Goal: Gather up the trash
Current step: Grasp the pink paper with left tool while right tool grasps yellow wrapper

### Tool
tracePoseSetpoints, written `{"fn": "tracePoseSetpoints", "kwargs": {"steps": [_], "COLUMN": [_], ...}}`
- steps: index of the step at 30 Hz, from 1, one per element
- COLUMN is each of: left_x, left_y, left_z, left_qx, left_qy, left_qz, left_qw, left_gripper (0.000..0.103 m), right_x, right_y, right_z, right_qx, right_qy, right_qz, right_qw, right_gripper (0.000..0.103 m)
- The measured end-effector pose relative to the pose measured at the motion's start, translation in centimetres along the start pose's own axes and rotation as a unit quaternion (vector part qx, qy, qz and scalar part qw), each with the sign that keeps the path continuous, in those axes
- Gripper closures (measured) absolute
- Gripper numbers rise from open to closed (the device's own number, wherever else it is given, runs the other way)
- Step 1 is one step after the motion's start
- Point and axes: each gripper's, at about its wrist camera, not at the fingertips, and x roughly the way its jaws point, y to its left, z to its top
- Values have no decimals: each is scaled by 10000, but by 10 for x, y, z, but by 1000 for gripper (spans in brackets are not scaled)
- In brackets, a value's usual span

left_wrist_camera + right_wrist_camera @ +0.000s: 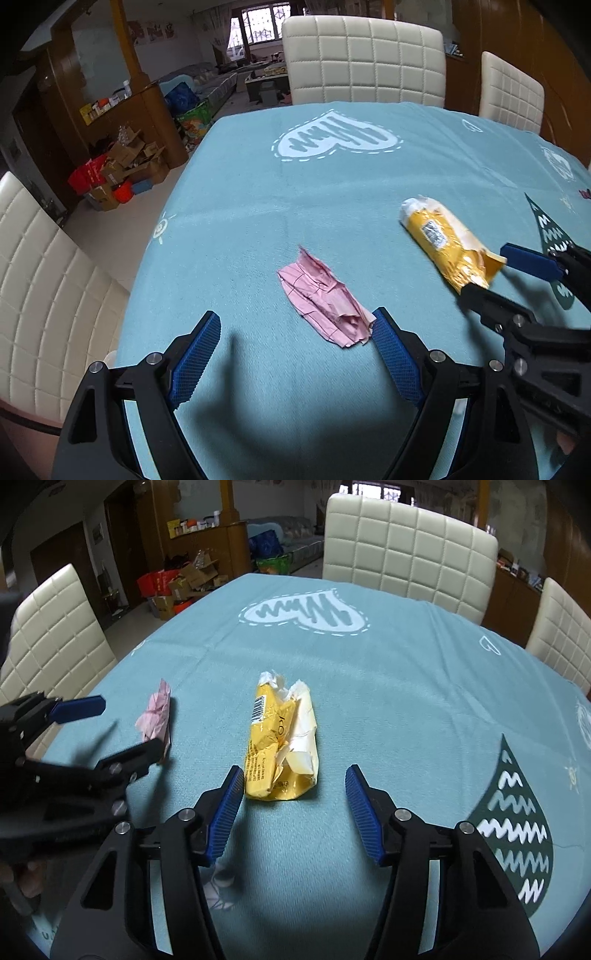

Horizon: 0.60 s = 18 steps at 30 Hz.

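Both tools point down at the teal tabletop (406,686); left tool (295,328) gapes wide, pink paper (325,306) lying just ahead between its tips, untouched; right tool (295,779) stands open, yellow wrapper (280,738) between its tips, its near end just beside the left pad, unclamped.

A teal tablecloth (258,206) with a white heart print (338,138) spreads ahead of the tool, and a dark teardrop print (513,823) lies to its right. Cream quilted chairs (406,542) stand at the far edge and to the left. Farther left, cardboard boxes (125,162) pile on the floor by a wooden cabinet (122,110).
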Motion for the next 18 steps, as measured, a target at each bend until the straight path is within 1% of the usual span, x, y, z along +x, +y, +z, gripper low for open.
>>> {"fn": "tracePoseSetpoints", "kwargs": {"steps": [1,2,4,6,8,9,10,11,12,13,15,16,18], "left_x": [2,5,7,9,9,8,7,7,6,5,5,3,0], "left_y": [2,3,4,4,4,3,3,3,3,3,1,0,2], "left_z": [1,1,1,1,2,2,1,2,2,3,2,2,1], "left_qx": [-44,-87,-95,-78,-63,-59,-57,-65,-72,-60,9,79,45], "left_qy": [11,8,-10,-56,-118,-147,-169,-163,-154,-130,-108,-123,-119], "left_qz": [-18,-1,46,25,-7,-40,-147,-228,-275,-315,-326,-300,-400], "left_qw": [10000,10000,9999,10000,9999,9999,9997,9996,9995,9994,9994,9994,9991], "left_gripper": [22,22,22,22,23,33,46,53,70,81,88,90,91], "right_x": [3,6,6,6,4,4,3,2,1,0,-3,-5,-10], "right_y": [1,2,3,5,5,5,6,7,8,8,9,10,13], "right_z": [0,-1,-1,-1,-1,-1,-1,-1,-1,-1,-1,-1,-1], "right_qx": [-27,-38,-65,-69,-58,-65,-74,-81,-78,-70,-66,-68,-92], "right_qy": [20,61,18,3,-12,-17,-17,-12,-4,2,0,-10,-41], "right_qz": [18,49,62,125,140,140,142,144,150,157,160,157,140], "right_qw": [10000,10000,10000,9999,9999,9999,9999,9999,9999,9999,9998,9999,9999], "right_gripper": [47,52,57,66,68,69,69,69,69,69,69,69,69]}}
